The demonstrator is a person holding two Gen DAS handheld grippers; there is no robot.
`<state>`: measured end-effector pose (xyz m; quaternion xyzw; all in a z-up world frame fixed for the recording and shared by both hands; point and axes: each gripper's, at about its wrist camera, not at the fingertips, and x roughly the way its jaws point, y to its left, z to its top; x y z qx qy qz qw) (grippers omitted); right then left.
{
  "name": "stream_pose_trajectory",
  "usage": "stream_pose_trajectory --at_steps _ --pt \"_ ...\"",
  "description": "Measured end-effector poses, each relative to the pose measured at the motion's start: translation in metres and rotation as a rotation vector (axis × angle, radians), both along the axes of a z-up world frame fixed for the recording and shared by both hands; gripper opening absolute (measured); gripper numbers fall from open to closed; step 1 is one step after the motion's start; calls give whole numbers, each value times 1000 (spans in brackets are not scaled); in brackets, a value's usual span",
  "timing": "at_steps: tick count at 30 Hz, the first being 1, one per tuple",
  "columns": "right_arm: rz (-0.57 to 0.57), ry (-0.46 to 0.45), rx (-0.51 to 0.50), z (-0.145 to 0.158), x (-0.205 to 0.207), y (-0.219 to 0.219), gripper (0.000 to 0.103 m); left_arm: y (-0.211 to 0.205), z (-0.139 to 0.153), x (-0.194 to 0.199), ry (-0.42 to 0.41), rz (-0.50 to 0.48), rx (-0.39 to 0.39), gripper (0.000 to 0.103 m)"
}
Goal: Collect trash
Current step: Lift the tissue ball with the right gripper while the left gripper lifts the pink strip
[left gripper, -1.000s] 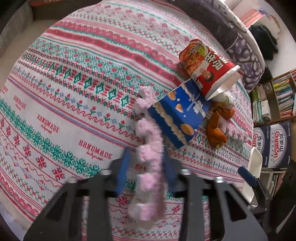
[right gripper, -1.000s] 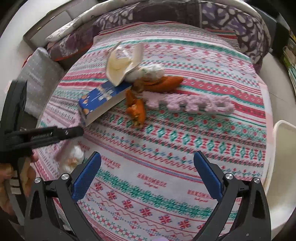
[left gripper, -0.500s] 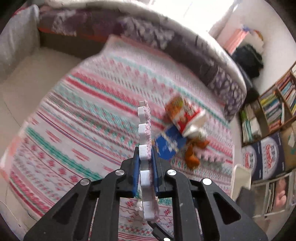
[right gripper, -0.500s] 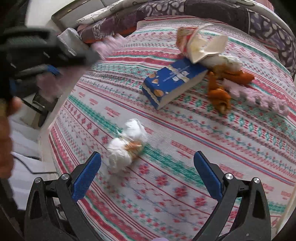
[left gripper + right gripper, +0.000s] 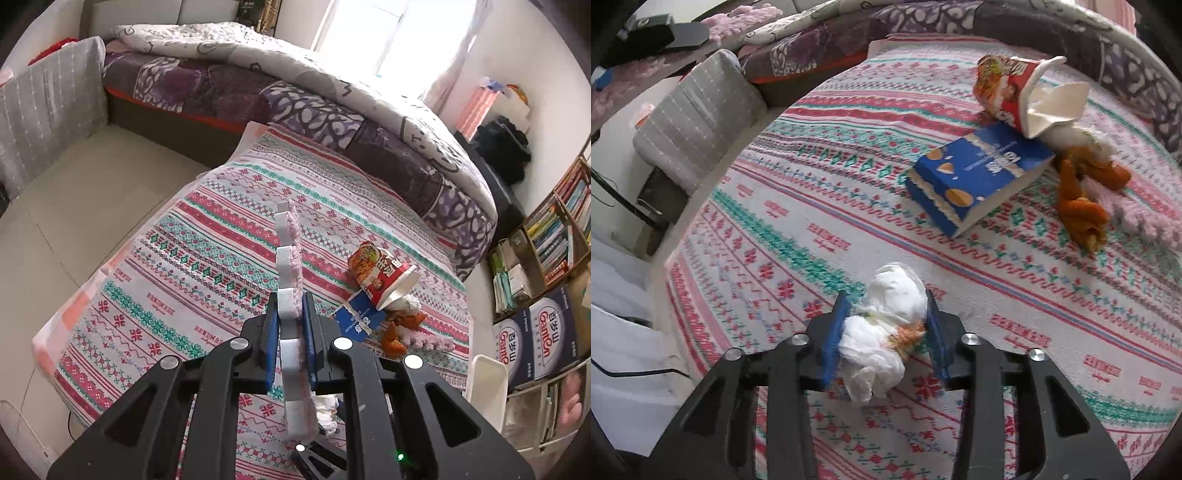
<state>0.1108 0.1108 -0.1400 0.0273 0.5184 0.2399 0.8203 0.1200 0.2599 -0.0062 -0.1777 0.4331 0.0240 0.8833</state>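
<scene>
Crumpled tissue (image 5: 882, 332) sits between the closing right claw (image 5: 884, 332) pads.

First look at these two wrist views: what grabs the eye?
The left gripper holds a pink-and-white scalloped foam strip upright above the patterned cloth. The right gripper, jaws just closing, brackets a crumpled white tissue wad on the cloth. Farther back lies a heap: red noodle cup, blue snack box, orange peel.
</scene>
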Motion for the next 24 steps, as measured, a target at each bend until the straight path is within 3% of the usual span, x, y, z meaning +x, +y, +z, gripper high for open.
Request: stream_pose_trajectory --at_steps 14,24 --pt "-73 -184 32 83 12 -66 36 -20 14 -3 -98 -4 21 13" --pt "-169 -277 40 109 10 -133 36 -62 21 0 -177 -50 29 13"
